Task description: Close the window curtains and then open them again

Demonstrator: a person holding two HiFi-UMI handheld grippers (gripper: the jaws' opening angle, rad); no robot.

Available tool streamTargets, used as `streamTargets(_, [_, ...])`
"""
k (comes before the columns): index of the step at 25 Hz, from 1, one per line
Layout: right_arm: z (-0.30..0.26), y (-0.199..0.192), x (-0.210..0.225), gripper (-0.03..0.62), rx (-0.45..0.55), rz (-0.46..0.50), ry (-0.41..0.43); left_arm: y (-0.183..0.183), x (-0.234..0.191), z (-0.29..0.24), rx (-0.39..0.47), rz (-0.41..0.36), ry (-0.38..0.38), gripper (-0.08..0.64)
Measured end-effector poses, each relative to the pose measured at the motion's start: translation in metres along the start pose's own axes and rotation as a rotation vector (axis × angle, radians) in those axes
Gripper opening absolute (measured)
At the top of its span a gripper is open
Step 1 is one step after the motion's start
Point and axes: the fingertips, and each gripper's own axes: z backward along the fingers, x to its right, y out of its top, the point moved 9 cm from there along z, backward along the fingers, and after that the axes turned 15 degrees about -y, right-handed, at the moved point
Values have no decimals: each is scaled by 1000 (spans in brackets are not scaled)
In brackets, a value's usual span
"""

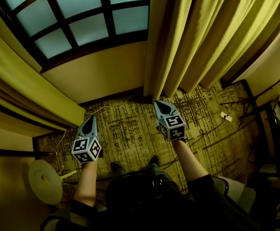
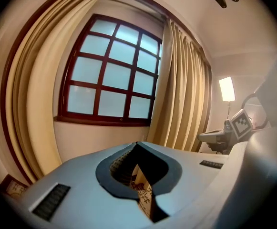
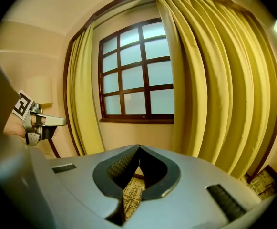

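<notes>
Left gripper (image 2: 137, 146): fingers (image 2: 121, 168) closed tip to tip, nothing held.
Right gripper (image 3: 139, 148): fingers (image 3: 114, 171) closed tip to tip, nothing held.
Left curtain (image 2: 31, 104): gathered aside, ahead and left of the left fingers, apart.
Right curtain (image 3: 214, 80): gathered aside, near, ahead and right of the right fingers.
Window (image 1: 77, 13): uncovered, ahead of both finger pairs, between the curtains.

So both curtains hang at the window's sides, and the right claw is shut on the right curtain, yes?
No: the right claw is shut on nothing. The right gripper view shows its jaws together, clear of the right curtain. The rest holds.
</notes>
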Motion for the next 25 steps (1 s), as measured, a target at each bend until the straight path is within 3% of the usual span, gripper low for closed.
streamTargets(17, [22, -4, 97, 2, 30, -29, -26, 4, 91, -76, -4, -25, -71, 3])
streamTargets(25, [30, -5, 137, 2, 53, -39, -30, 12, 139, -124, -25, -62, -142, 3])
